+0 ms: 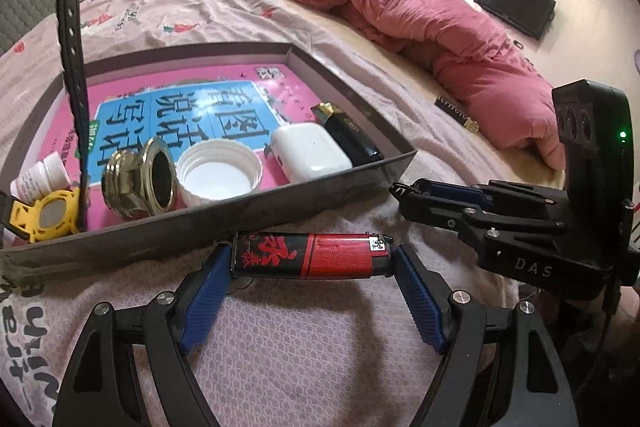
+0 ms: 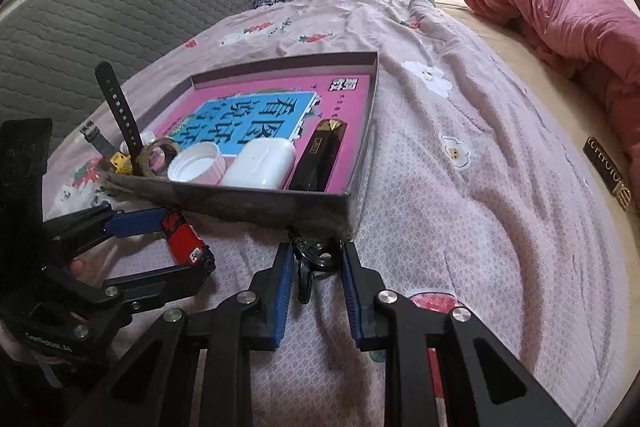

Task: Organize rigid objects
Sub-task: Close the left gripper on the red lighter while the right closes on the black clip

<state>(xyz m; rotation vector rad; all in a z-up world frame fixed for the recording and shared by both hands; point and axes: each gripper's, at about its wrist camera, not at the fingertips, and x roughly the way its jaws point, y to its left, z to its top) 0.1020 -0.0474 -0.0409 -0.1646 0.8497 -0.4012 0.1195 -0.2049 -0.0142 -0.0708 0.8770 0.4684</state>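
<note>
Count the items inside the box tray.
6: pill bottle, yellow watch, brass fitting, white cap, earbud case, black lighter. More may hide behind them.

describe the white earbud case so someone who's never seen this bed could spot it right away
On the bed sits a shallow grey cardboard tray lined with a pink and blue book cover. Along its near wall, the earbud case lies between a white screw cap and a black and gold lighter. It is the only smooth, rounded, closed white box there.
</note>
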